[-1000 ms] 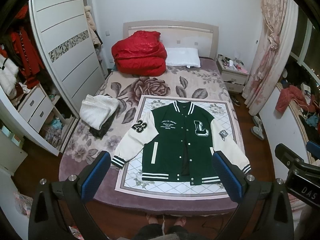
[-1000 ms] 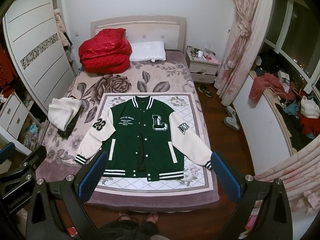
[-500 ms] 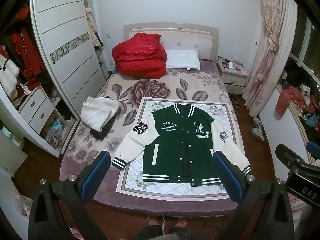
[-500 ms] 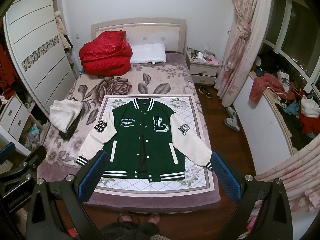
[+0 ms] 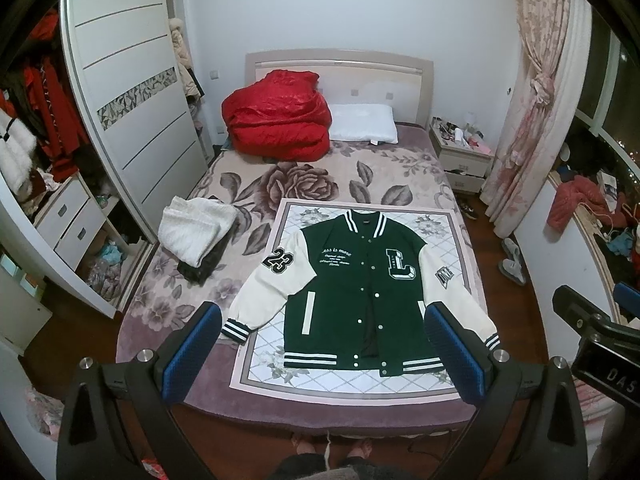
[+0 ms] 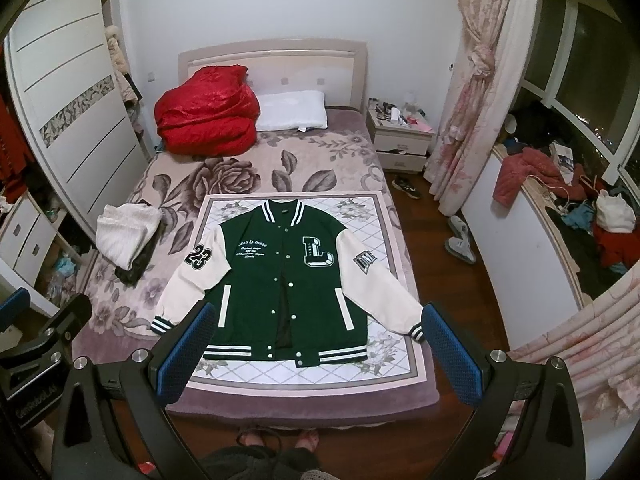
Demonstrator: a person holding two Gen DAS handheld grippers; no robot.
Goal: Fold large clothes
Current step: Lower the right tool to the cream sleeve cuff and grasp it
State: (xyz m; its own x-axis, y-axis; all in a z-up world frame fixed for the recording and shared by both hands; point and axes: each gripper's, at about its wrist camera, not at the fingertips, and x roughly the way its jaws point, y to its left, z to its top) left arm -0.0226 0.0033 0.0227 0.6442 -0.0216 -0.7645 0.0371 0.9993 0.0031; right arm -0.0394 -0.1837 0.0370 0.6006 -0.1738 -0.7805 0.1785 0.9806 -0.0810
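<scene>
A green varsity jacket [image 5: 360, 292] [image 6: 288, 280] with cream sleeves lies flat, front up and sleeves spread, on a white patterned mat [image 5: 264, 344] [image 6: 384, 364] at the foot of the bed. My left gripper [image 5: 322, 316] is held high above the bed's foot, wide open, blue pads [image 5: 192, 348] empty. High up as well, my right gripper [image 6: 318, 314] is wide open and holds nothing. Each gripper's body shows at the edge of the other's view.
A red quilt [image 5: 280, 120] and white pillow [image 5: 364, 124] sit at the headboard. Folded white and dark clothes [image 5: 196, 232] lie at the bed's left. A wardrobe [image 5: 132, 120] stands left, a nightstand [image 5: 464, 156] and curtain [image 5: 532, 100] right. A person's feet [image 6: 276, 438] are at the bed's foot.
Both views have shifted slightly, so the jacket and bed sit a little lower in the frames. Both grippers stay open and the jacket has not moved.
</scene>
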